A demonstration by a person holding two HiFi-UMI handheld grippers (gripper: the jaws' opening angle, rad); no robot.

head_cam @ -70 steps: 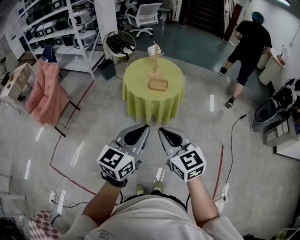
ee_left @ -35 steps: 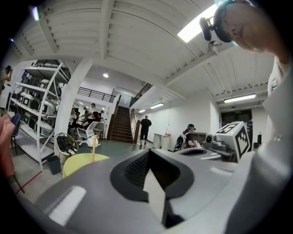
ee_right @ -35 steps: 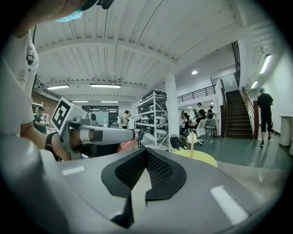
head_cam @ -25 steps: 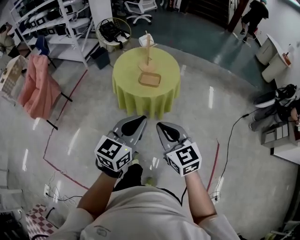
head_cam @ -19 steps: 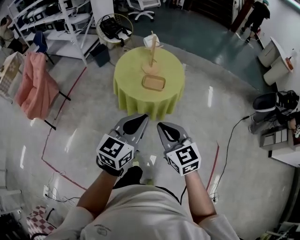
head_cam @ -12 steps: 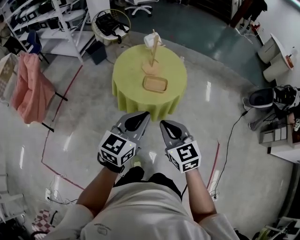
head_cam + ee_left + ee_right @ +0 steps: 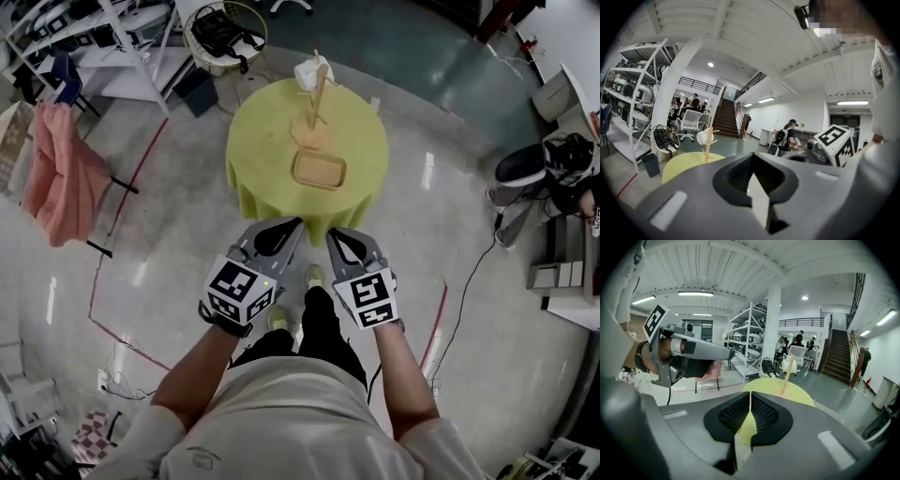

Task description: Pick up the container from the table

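Note:
A shallow wooden tray-like container (image 7: 319, 170) lies on a round table with a yellow-green cloth (image 7: 267, 141). Behind it stands a wooden rack (image 7: 319, 94) carrying a white cup. My left gripper (image 7: 273, 237) and right gripper (image 7: 346, 247) are held side by side in the air short of the table's near edge, both shut with nothing in them. The left gripper view shows its shut jaws (image 7: 752, 157), the table (image 7: 686, 165) and the rack (image 7: 708, 140) far ahead. The right gripper view shows shut jaws (image 7: 749, 398), the table (image 7: 787, 391) and the left gripper (image 7: 689, 352); the container is hidden there.
Metal shelving (image 7: 66, 37) and a round basket holding a black bag (image 7: 220, 33) stand beyond the table. A pink cloth hangs on a stand (image 7: 56, 178) at left. Red tape (image 7: 122, 234) and a cable (image 7: 469, 281) run across the floor. Equipment (image 7: 553, 169) sits at right.
The person has walked forward, so the table and container sit closer and larger under the head view. Both grippers stay shut and side by side.

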